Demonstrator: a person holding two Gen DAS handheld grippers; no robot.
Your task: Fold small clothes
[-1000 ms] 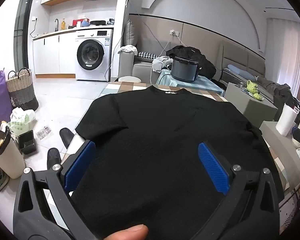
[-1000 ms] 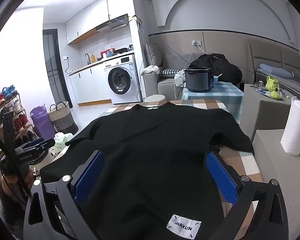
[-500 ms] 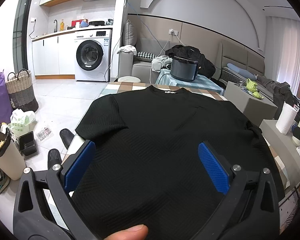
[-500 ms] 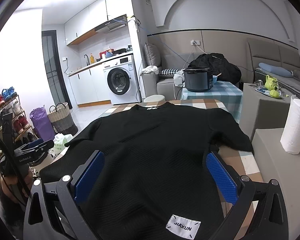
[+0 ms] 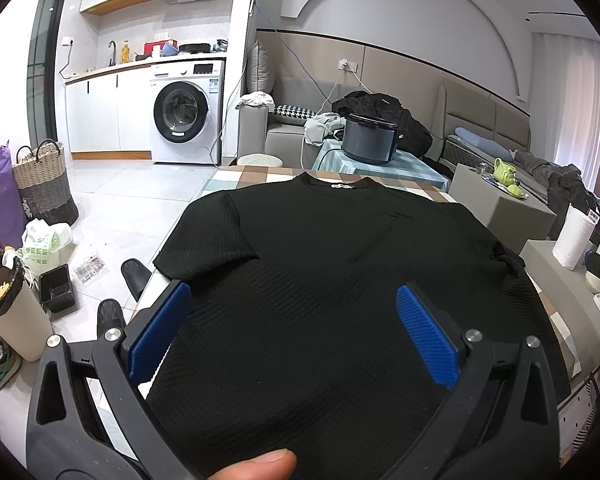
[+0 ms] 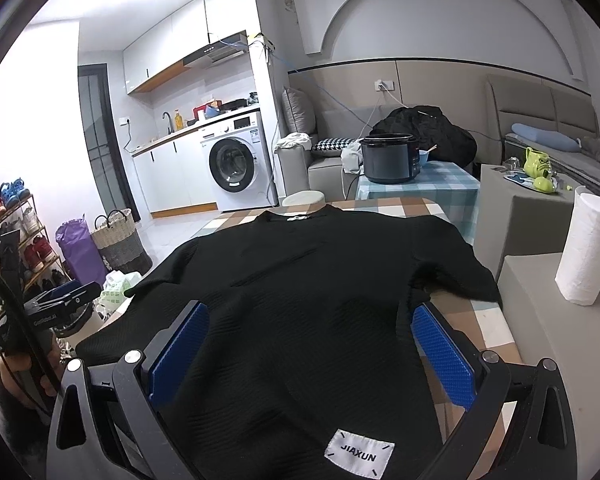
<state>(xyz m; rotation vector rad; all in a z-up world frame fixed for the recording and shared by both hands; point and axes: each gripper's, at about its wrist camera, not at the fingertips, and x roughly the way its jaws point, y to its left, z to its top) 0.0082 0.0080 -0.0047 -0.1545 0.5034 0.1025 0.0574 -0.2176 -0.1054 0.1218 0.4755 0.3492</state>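
A black short-sleeved T-shirt (image 5: 320, 272) lies spread flat on a checked table (image 5: 260, 172), collar at the far end. It also shows in the right wrist view (image 6: 300, 304), with a white JIAXUN label (image 6: 358, 456) at its near hem. My left gripper (image 5: 294, 332) is open, its blue pads wide apart above the shirt's near left part. My right gripper (image 6: 310, 356) is open above the near right part, holding nothing. A thumb (image 5: 256, 464) shows at the bottom of the left wrist view.
A dark rice cooker (image 6: 390, 160) stands on a blue checked side table beyond the shirt. A paper towel roll (image 6: 586, 250) stands on a grey block at the right. A bin (image 5: 8, 304), baskets and bags sit on the floor at the left.
Both grippers have barely moved and stay open. The shirt lies as before.
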